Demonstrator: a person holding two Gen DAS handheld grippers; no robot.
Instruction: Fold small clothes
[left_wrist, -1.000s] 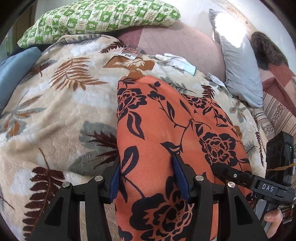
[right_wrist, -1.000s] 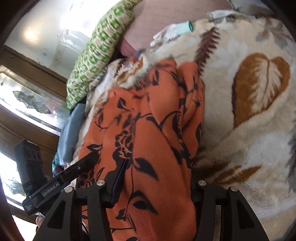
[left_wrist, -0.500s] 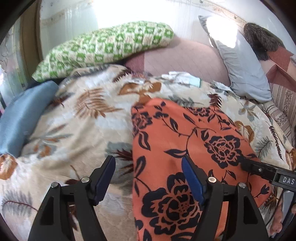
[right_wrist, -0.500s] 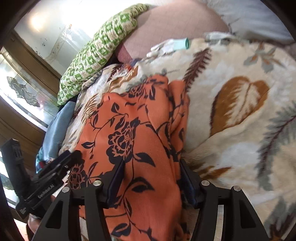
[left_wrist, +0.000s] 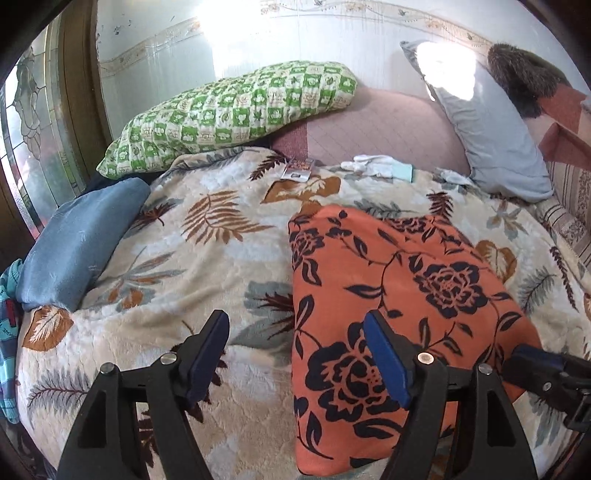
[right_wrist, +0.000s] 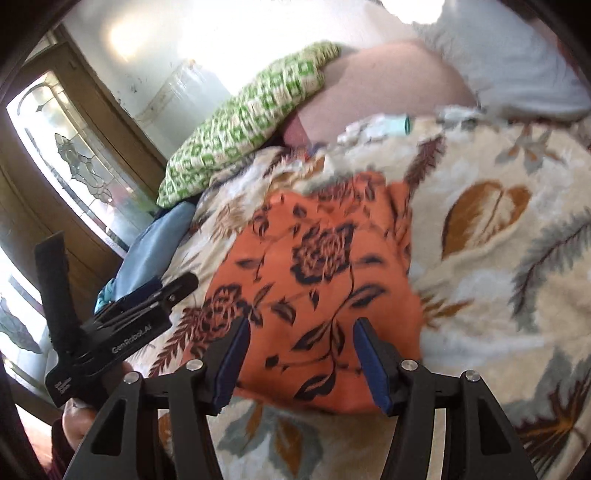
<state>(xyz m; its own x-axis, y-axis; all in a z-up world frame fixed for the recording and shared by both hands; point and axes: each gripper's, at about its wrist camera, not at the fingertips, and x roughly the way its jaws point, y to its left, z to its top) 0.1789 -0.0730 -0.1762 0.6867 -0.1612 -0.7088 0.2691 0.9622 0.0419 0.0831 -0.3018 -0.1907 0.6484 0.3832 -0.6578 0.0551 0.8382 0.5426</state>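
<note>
Lying flat now on the leaf-print blanket (left_wrist: 207, 266) of the bed: the orange floral garment (left_wrist: 399, 295), a neat folded rectangle right of centre, near the front edge; released since a second ago, when both pairs of jaws sat down on its near hem; lifted clear and pulled back since. Left gripper (left_wrist: 295, 358) spread wide, straddling the garment's left edge, nothing pinched between the blue pads; right gripper (right_wrist: 303, 362) likewise parted above the near hem, pads clear of the cloth. Looks like a fold just finished and let go; probably either one more fold or a move on to another piece. Beyond, small pale clothes (left_wrist: 380, 166) at the far side, near the green checked pillow (left_wrist: 236, 110).
</note>
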